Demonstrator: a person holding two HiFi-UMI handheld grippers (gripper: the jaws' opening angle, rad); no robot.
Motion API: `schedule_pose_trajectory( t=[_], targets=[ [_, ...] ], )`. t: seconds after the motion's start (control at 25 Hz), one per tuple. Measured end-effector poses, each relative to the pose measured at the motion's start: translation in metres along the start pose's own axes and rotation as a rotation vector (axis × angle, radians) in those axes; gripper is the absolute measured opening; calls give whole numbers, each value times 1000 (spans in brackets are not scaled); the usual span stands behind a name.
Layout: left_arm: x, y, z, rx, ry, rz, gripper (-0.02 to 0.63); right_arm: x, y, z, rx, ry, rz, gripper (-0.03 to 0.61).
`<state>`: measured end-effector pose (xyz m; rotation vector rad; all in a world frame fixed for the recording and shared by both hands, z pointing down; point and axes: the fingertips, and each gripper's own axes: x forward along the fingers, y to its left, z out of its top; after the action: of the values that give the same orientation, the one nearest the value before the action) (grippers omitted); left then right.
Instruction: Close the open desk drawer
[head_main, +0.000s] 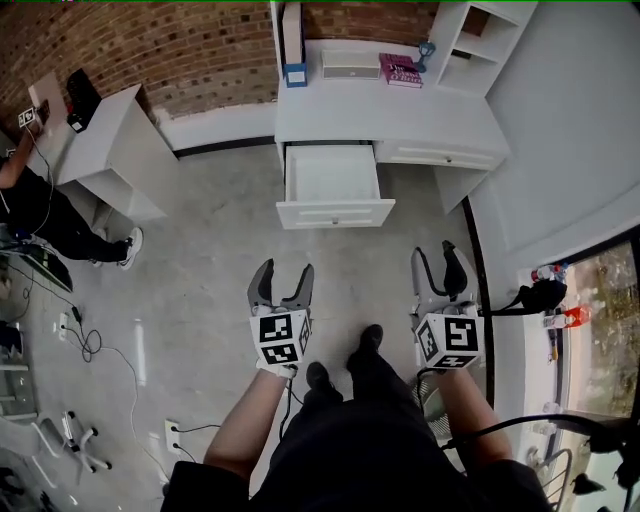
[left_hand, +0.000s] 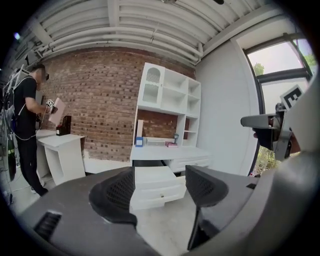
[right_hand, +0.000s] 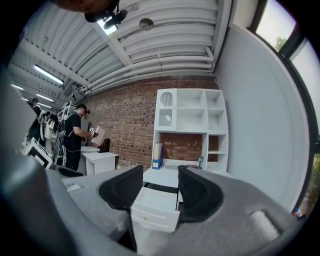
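A white desk (head_main: 390, 115) stands against the brick wall, its left drawer (head_main: 334, 186) pulled far out and empty inside. The drawer front (head_main: 336, 213) carries a small round knob. My left gripper (head_main: 281, 284) hangs open above the floor, well short of the drawer front. My right gripper (head_main: 441, 268) is open too, off to the drawer's right. In the left gripper view the drawer (left_hand: 155, 186) shows between the jaws, far off. In the right gripper view the drawer (right_hand: 155, 209) likewise sits beyond the open jaws. Nothing is held.
A second shut drawer (head_main: 440, 155) is on the desk's right. A shelf unit (head_main: 470, 40), a blue-based file holder (head_main: 293, 45) and a pink book (head_main: 400, 70) are on the desktop. A small white table (head_main: 110, 145) and a person (head_main: 40, 215) are at left. Cables (head_main: 85, 335) lie on the floor.
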<state>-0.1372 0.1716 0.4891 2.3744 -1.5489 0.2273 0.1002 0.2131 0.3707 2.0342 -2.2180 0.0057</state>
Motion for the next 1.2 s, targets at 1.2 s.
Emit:
schedule_pose_trajectory(
  t=[1.2],
  targets=[
    [229,-6,-116,-2,351,173,310,186,-163,-52,112,55,88,215]
  ],
)
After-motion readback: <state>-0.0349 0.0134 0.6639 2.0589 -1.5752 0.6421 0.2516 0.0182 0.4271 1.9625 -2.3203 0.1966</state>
